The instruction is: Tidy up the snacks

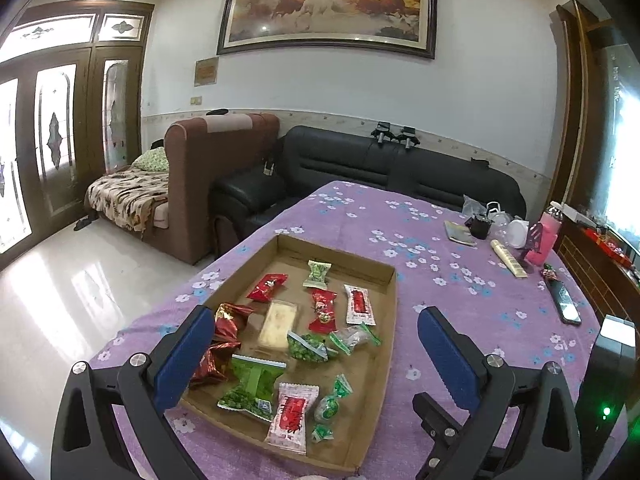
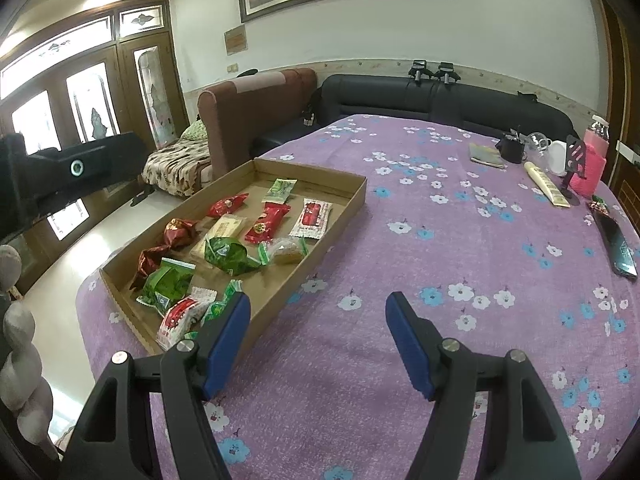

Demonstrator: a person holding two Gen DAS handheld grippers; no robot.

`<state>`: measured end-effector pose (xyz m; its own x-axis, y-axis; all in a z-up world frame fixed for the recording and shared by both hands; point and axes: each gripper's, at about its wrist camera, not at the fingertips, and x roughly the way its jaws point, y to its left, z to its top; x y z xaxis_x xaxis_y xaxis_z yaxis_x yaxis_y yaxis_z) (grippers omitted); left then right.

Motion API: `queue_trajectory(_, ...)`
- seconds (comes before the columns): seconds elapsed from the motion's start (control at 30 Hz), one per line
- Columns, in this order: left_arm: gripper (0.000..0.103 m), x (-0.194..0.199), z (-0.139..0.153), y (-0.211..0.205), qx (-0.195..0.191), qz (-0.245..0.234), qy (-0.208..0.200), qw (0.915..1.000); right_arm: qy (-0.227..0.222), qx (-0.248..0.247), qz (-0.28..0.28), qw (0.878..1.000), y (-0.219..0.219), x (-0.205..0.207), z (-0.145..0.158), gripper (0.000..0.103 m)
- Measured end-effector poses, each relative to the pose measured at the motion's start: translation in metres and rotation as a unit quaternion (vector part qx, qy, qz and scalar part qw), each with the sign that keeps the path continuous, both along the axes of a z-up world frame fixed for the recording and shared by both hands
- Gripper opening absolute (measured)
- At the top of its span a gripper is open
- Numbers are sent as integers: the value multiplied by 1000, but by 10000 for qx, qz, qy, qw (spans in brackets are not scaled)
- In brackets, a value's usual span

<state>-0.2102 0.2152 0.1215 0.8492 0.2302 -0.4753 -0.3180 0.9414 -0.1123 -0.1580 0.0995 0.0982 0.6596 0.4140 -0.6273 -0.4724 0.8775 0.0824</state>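
Snacks (image 1: 320, 308), wrapper print unreadable

Left gripper (image 1: 316, 344): jaws spread wide, nothing between the blue pads (image 1: 182, 360), tilted down and forward, held in the air. Right gripper (image 2: 318, 336): jaws also apart, empty, pads (image 2: 408, 346) gripping nothing, pitched down a bit steeper. Left gripper's black body (image 2: 60, 172) shows at the left edge of the right wrist view, off to the side and apart from the right one.
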Motion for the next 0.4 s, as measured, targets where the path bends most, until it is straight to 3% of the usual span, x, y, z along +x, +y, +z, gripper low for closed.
queue_trajectory(0.27,102,21,-6,-5,-220,-160,522,9983,7,-103,135,9999,6,-4,-2,71)
queue_trajectory(0.4,102,36,1,-32,-235,-699,671,9950,-25,-174,-326,9993,-18,1,5,71)
